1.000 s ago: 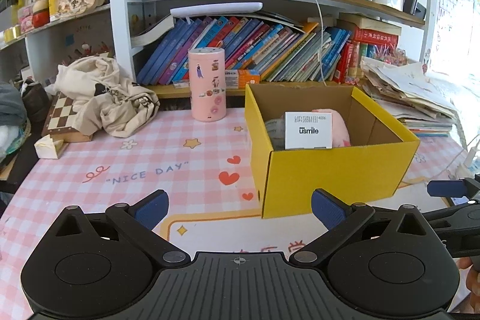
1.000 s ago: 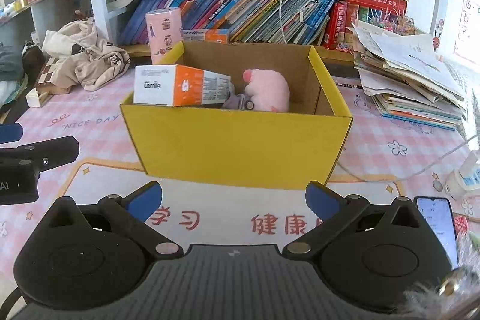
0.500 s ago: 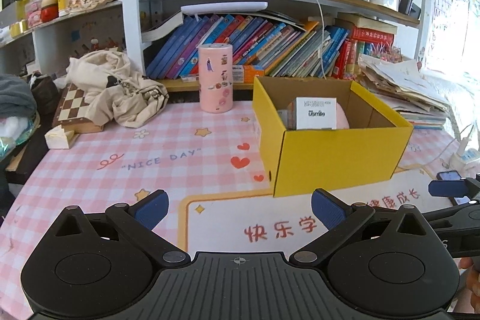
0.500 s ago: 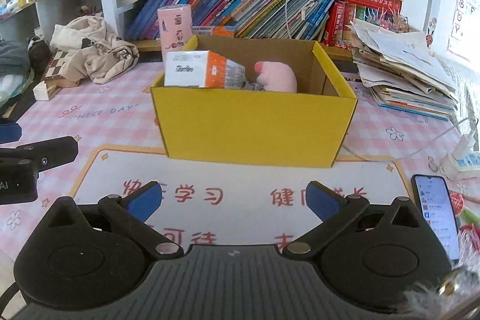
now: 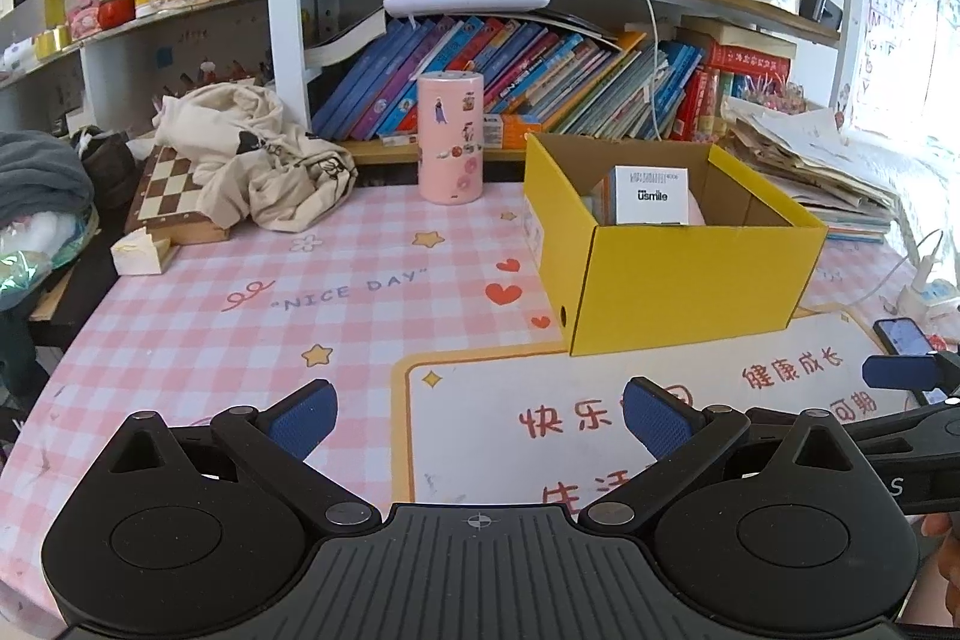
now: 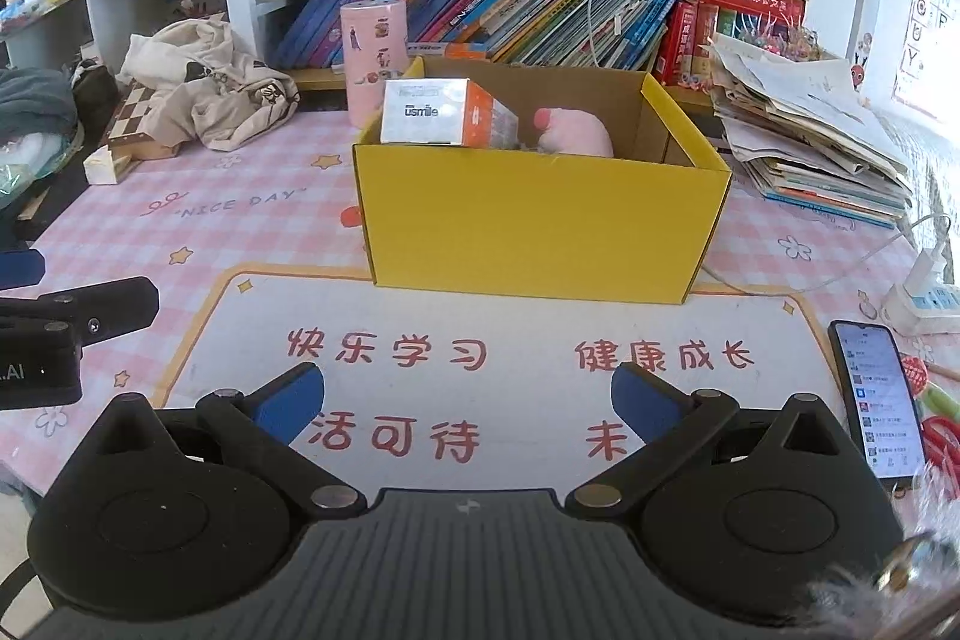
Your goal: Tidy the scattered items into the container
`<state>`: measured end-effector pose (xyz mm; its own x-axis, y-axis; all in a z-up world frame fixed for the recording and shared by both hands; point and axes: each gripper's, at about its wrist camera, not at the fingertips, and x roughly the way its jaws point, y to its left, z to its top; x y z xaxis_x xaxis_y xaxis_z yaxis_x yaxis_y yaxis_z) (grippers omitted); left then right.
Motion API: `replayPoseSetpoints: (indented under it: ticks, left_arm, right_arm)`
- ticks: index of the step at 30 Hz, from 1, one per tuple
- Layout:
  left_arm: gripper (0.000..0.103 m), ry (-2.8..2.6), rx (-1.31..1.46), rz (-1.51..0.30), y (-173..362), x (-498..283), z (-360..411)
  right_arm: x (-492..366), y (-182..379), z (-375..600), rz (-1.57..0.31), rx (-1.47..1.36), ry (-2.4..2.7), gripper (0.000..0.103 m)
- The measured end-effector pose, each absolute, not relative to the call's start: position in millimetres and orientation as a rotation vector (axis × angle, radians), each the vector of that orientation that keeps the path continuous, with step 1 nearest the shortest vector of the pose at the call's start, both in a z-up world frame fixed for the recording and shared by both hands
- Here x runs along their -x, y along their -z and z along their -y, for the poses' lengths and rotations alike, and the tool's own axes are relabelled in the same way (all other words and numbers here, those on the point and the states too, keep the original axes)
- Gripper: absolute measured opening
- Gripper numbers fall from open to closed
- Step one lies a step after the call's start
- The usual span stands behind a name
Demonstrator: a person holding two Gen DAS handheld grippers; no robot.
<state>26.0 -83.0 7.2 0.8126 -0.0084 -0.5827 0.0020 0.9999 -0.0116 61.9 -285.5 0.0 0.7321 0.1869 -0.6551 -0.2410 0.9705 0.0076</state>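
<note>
1. We see the yellow box [image 6: 540, 226] at frame centre, holding a white carton [image 6: 447, 112] and pink plush [image 6: 576, 133].
2. Our left gripper [image 5: 477, 415] and right gripper [image 6: 468, 403] gape wide (both empty), low in frame.

Materials and finishes in front of you

Your yellow cardboard box [image 6: 540, 226] is matt outside, raw brown inside; a glossy white usmile carton [image 6: 447, 112] and a soft pink plush toy [image 6: 576, 133] sit in it. The table mat [image 5: 336, 292] looks smooth and faintly shiny. Beside the wooden chessboard [image 5: 171, 193] lies crumpled cream cloth [image 5: 264, 166]. The phone [image 6: 876, 397] screen is glossy.
</note>
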Motion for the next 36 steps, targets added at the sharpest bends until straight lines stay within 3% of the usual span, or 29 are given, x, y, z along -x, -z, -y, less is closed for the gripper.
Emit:
replayPoseSetpoints:
  ticks: [36]
  left_arm:
    - [0.103, 0.009, 0.057, -0.669, 0.9, -23.0, 62.7]
  right_arm:
    - [-58.7, 2.8, 269.3, -0.732, 0.103, -0.238, 0.103]
